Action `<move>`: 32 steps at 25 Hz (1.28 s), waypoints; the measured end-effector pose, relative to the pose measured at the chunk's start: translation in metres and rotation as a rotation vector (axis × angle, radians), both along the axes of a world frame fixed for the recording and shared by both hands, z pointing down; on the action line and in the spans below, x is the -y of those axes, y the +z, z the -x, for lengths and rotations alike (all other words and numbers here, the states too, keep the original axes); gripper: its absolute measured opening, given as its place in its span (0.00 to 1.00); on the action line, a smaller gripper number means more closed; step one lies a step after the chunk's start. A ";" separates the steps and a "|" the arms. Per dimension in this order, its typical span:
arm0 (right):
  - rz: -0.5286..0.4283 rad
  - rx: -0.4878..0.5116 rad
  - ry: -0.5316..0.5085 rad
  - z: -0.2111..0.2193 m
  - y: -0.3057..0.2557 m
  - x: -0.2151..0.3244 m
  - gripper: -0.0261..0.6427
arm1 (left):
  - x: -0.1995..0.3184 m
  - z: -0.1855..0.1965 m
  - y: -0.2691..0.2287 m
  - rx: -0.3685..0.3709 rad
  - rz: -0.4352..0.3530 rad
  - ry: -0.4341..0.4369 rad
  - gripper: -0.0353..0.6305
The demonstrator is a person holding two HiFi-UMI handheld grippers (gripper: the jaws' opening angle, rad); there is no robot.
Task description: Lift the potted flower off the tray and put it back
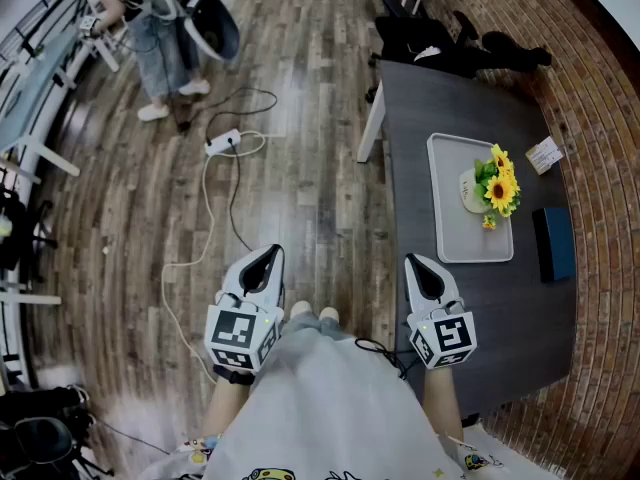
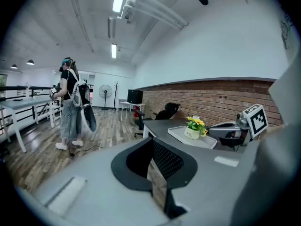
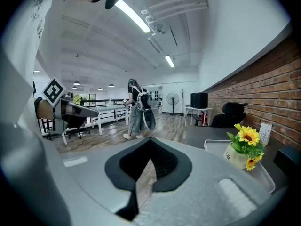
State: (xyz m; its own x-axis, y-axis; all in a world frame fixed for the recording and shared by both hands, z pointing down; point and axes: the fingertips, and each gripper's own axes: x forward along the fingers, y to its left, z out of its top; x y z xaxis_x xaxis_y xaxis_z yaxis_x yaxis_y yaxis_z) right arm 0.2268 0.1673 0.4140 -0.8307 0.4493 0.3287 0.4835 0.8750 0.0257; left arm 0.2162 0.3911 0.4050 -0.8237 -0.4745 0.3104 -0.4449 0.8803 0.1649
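A small white pot of yellow sunflowers (image 1: 491,187) (image 2: 194,127) (image 3: 244,149) stands upright on a grey tray (image 1: 452,230) (image 2: 180,133) (image 3: 216,145) on the dark table (image 1: 500,318). My left gripper (image 1: 262,264) (image 2: 157,180) hangs over the wooden floor, left of the table, shut and empty. My right gripper (image 1: 424,269) (image 3: 143,178) hovers at the table's near left edge, short of the tray, also shut with nothing between its jaws. Both are well clear of the pot.
A dark blue box (image 1: 553,243) and a small card (image 1: 545,155) lie right of the tray. A black office chair (image 1: 430,43) stands at the table's far end. A person (image 1: 160,28) stands across the room. A white power strip with cables (image 1: 225,143) lies on the floor.
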 end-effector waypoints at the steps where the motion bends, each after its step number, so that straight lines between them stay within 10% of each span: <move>1: -0.003 -0.005 0.001 -0.001 0.001 -0.002 0.04 | -0.002 -0.001 -0.001 0.004 -0.006 0.000 0.07; 20: 0.099 -0.004 0.030 0.010 0.006 -0.051 0.31 | -0.049 0.011 0.014 0.017 -0.030 0.059 0.25; 32: 0.137 -0.019 0.036 0.107 0.019 -0.033 0.41 | -0.032 0.105 0.035 -0.014 -0.024 0.067 0.35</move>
State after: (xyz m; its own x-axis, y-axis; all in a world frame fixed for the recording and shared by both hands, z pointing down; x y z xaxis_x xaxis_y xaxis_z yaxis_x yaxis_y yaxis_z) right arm 0.1200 0.2002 0.4326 -0.8414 0.4613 0.2816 0.4511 0.8864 -0.1041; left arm 0.1113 0.4235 0.4397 -0.7852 -0.5362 0.3097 -0.5006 0.8441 0.1924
